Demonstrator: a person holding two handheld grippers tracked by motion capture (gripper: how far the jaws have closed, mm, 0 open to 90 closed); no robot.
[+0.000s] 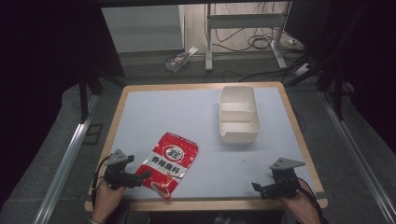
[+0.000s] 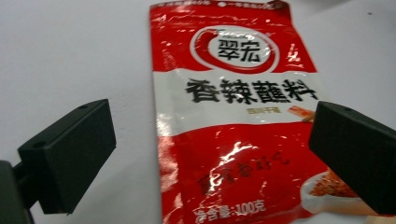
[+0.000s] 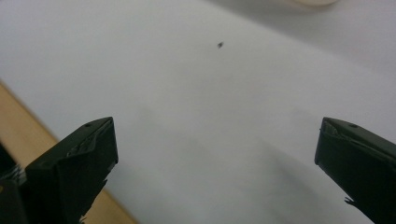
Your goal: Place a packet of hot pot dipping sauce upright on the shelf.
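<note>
One red seasoning packet (image 1: 171,164), one white divided container (image 1: 239,113) and two grippers are counted on the grey table (image 1: 196,116). The packet is laid flat near the front edge, left of centre; the container is set well apart from it, toward the far right (two compartments are seen).

The left gripper (image 1: 140,178) is held level at the packet's near left corner, jaws spread wide; whether a jaw touches the packet cannot be told. In the left gripper view the packet (image 2: 233,121) is seen between and beyond the released jaws, its black print legible (not so from above).

The right gripper (image 1: 258,187) is held at the front right, jaws released, nothing between them. A small dark speck (image 3: 219,45) on the table is recorded in the right gripper view.
</note>
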